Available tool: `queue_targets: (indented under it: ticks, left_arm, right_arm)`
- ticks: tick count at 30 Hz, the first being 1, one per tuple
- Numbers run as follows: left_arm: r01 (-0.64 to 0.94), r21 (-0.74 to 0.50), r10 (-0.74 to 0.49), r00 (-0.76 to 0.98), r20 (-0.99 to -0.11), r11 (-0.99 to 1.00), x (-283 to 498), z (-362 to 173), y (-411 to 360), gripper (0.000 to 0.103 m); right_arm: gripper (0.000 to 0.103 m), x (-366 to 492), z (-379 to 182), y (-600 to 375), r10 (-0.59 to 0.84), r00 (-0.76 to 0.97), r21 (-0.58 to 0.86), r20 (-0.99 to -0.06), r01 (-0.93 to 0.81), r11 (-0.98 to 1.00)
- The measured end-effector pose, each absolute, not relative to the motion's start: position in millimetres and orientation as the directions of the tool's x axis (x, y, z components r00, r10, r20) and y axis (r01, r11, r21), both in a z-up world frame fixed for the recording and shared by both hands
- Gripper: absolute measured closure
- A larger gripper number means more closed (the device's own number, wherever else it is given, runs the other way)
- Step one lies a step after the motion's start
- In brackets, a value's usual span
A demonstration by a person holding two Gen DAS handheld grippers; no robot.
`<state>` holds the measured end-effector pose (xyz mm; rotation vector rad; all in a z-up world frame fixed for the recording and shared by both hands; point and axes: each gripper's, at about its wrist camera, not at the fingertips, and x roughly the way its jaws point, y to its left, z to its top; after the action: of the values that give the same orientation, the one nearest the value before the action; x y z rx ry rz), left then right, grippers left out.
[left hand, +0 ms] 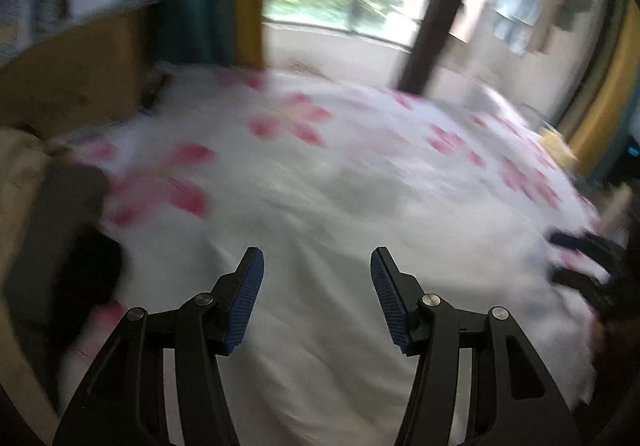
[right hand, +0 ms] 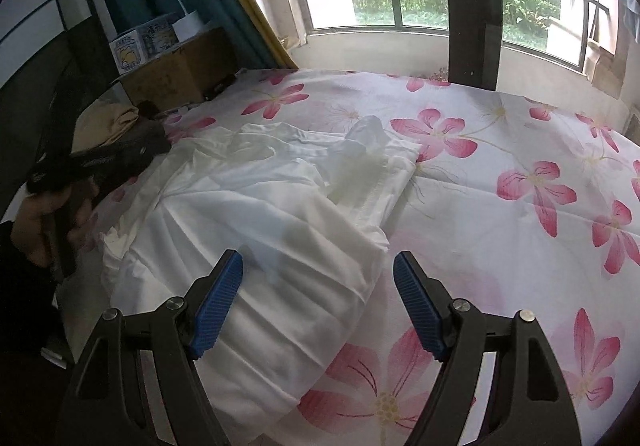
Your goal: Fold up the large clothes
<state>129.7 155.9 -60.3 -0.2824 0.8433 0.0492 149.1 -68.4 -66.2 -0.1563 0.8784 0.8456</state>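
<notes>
Left wrist view: heavily blurred. Left gripper (left hand: 317, 266) jaws wide, nothing between, over pale cloth on the bed; fold state unreadable here.

Right wrist view: white garment (right hand: 256, 206) rumpled, partly doubled over toward the left edge of the floral bedsheet (right hand: 520, 214); folding looks unfinished. Right gripper (right hand: 318, 266) wide, empty, poised above the garment's near hem.

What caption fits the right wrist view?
Open right claw above a rumpled white garment on a floral bedsheet.
</notes>
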Motion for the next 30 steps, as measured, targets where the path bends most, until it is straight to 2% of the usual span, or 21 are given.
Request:
queue_targets:
  ticks: [7, 9, 10, 11, 19, 27, 30]
  left_arm:
    - [-0.071, -0.261, -0.168, 0.6, -0.782, 0.963, 104.0, -85.3, 123.0, 0.044]
    - [-0.037, -0.257, -0.185, 0.598, -0.78, 0.966, 99.7, -87.0, 118.1, 0.065]
    - [-0.012, -0.256, -0.199, 0.594, -0.779, 0.967, 97.5, -87.9, 114.7, 0.094]
    - [0.005, -0.248, -0.202, 0.596, -0.777, 0.969, 95.9, -86.6, 112.4, 0.097]
    - [-0.043, -0.214, -0.121, 0.711, -0.693, 0.976, 63.7, -44.1, 135.9, 0.099]
    - [-0.109, -0.173, -0.054, 0.68, -0.731, 0.979, 49.8, -54.5, 155.2, 0.099]
    - [-0.135, -0.169, -0.044, 0.642, -0.765, 0.976, 49.9, -68.8, 160.4, 0.099]
  right_arm:
    - [0.025, 138.2, -62.0, -83.6, 0.579, 0.375, 0.201, -0.724, -0.688, 0.698]
    - [0.025, 135.6, -62.2, -87.3, 0.576, 0.379, 0.203, -0.724, -0.682, 0.703]
    - [0.025, 134.5, -62.8, -89.3, 0.574, 0.38, 0.203, -0.726, -0.678, 0.706]
    - [0.025, 133.4, -63.3, -90.3, 0.571, 0.381, 0.203, -0.727, -0.675, 0.709]
    - [0.025, 122.8, -59.7, -90.9, 0.575, 0.379, 0.194, -0.725, -0.689, 0.698]
    - [0.025, 107.6, -77.0, -69.3, 0.566, 0.352, 0.166, -0.745, -0.724, 0.669]
    - [0.019, 101.1, -86.7, -59.8, 0.541, 0.383, 0.105, -0.749, -0.737, 0.668]
